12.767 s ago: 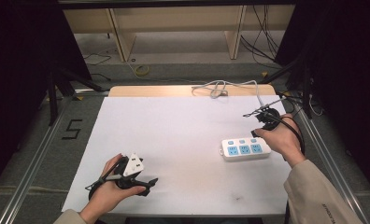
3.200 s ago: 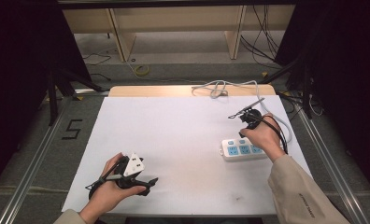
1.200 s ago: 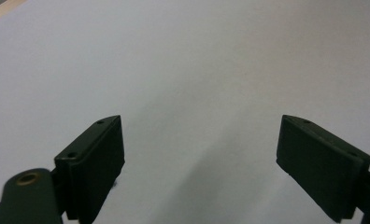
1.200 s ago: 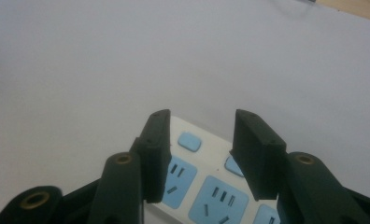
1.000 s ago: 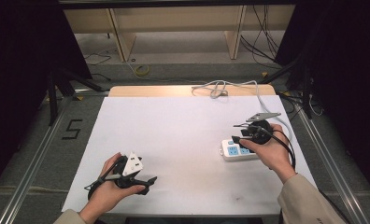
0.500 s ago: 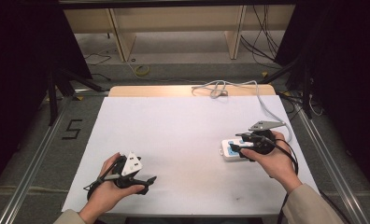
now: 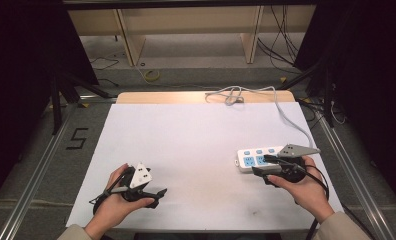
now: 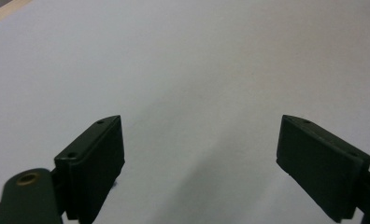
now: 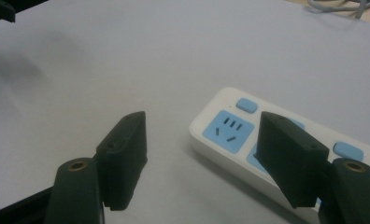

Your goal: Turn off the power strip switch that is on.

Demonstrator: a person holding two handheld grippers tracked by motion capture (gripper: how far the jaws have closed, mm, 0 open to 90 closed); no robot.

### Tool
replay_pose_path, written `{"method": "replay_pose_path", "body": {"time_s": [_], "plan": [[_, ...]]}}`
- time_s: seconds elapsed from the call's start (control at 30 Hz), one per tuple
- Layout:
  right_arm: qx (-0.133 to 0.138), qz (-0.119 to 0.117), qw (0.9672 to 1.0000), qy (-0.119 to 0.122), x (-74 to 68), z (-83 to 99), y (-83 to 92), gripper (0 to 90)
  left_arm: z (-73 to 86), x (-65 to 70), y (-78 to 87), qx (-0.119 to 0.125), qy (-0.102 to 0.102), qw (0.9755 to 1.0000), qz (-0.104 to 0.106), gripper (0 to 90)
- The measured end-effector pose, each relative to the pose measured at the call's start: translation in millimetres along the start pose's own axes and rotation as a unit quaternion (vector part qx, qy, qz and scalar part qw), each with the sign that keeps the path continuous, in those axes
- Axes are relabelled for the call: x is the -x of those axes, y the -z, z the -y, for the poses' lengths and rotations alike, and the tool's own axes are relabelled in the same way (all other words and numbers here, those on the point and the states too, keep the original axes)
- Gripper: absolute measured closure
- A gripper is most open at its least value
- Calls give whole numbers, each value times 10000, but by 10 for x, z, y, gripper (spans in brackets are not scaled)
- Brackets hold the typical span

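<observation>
Over on the left, the left gripper point(image 7: 158, 192) rests low over the white table point(image 7: 196, 135) near its front edge, jaws spread wide with nothing between them; it hasn't budged in the last second. To the right lies the power strip point(image 7: 258, 158), flat on the table, its cable point(image 7: 286, 115) trailing off to the back edge. The right gripper point(image 9: 199, 154) has slid in beside the strip's near end and its jaws have just been opening; they stand wide apart, one jaw in front of the strip, gripping nothing. It looks set to take hold of that end next.
</observation>
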State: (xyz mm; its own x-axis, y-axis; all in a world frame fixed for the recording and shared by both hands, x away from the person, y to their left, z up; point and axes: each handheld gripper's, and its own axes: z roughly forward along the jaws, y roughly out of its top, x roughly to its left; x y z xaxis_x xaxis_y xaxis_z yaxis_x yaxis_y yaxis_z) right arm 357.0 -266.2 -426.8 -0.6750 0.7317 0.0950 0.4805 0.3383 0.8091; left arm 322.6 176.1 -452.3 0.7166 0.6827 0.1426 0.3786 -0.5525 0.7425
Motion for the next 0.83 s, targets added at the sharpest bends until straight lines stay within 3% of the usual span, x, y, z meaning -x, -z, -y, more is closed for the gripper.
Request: {"method": "replay_pose_path", "body": {"time_s": [0.23,0.43,0.83], "plan": [[242,-32,9997,25,-63,134,101,330,2,-4,7,-15,-5,10000,-1,148],[279,-29,9996,-25,-105,247,151,324,6,1,14,-12,2,10000,4,148],[340,87,9994,-1,-94,272,195,306,-6,24,8,17,51,9999,100,148]]}}
